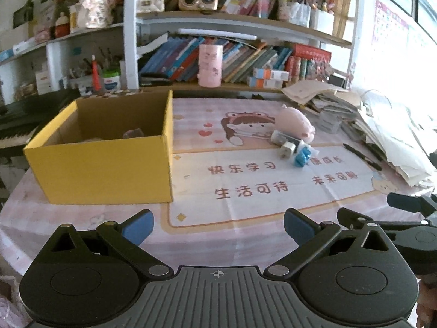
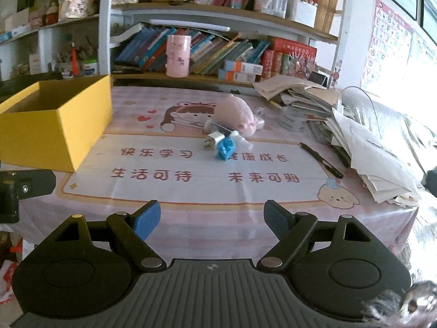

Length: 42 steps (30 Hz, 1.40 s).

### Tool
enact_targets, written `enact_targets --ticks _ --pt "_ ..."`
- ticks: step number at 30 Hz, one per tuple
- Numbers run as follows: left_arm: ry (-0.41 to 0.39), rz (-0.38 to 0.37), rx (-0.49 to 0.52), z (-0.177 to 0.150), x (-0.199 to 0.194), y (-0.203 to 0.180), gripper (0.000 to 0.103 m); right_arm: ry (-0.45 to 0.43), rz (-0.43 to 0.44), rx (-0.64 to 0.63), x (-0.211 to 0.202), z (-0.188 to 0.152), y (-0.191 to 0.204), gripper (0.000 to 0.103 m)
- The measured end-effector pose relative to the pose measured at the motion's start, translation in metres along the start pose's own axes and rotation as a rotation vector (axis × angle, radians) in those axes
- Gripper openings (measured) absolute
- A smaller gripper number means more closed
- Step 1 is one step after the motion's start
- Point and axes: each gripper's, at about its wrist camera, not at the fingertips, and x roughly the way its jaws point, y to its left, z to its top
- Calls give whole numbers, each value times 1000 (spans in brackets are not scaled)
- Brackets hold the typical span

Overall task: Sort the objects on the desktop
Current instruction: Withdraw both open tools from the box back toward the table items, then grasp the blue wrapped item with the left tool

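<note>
Lying far ahead of both spread, empty grippers, the small pile of toys [image 2: 229,134] sat mid-table, right of the yellow box [image 2: 54,125]. The right gripper [image 2: 211,218] looked nearer than the left gripper [image 1: 218,228], with the blue clip [image 2: 225,149] as the nearest piece.

Yellow cardboard box [image 1: 109,161], open-topped, at counter's [image 1: 82,218] left edge. Pink plush toy [image 1: 296,123], white charger plug [image 1: 288,147], blue clip [image 1: 301,158] clustered mid-counter. Black pen [image 1: 362,156] beside paper stack [image 1: 382,131], right edge. Left claw [image 1: 218,227] spread, empty.
</note>
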Motion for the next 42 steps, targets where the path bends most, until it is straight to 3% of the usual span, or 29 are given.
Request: enact_targets --ticks 16,26,36,42 --pt "49 -8 0 28 56 -40 103 33 25 35 55 31 -53 81" --pt "59 22 -15 47 88 -67 103 35 115 15 99 57 -81 72" --pt "83 75 -23 59 116 -87 103 38 206 -10 133 74 -95 72" --pt "105 40 -11 67 139 -105 102 27 210 17 148 84 -118 72"
